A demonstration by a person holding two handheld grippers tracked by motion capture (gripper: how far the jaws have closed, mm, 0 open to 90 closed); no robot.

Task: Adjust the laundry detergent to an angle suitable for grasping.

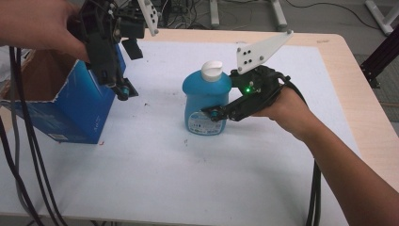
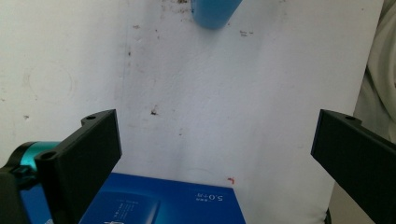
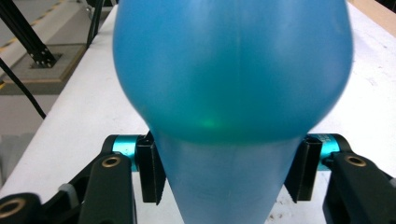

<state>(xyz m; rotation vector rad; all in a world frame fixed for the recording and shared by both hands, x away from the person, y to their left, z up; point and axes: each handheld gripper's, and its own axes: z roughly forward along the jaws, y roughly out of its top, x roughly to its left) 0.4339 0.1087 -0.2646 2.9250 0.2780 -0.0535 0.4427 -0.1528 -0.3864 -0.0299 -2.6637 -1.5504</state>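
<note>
A blue detergent bottle (image 1: 207, 101) with a white cap (image 1: 211, 70) stands upright in the middle of the white mat. My right gripper (image 1: 214, 113) reaches in from the right at the bottle's narrow waist. In the right gripper view the bottle (image 3: 233, 70) sits between the jaws of my right gripper (image 3: 226, 177), and both pads touch its sides. My left gripper (image 1: 123, 89) hangs open, pointing down, at the right edge of an open blue carton (image 1: 70, 113). Below my left gripper (image 2: 215, 149) lie the carton's side (image 2: 163, 203) and bare mat, and the bottle's base (image 2: 215, 11) is at the top edge.
The white mat (image 1: 188, 179) covers most of a light wooden table (image 1: 367, 117). Black cables (image 1: 19, 155) hang down at the left. The person's right forearm (image 1: 348, 174) crosses the front right. Table legs and a dark frame stand beyond the far edge.
</note>
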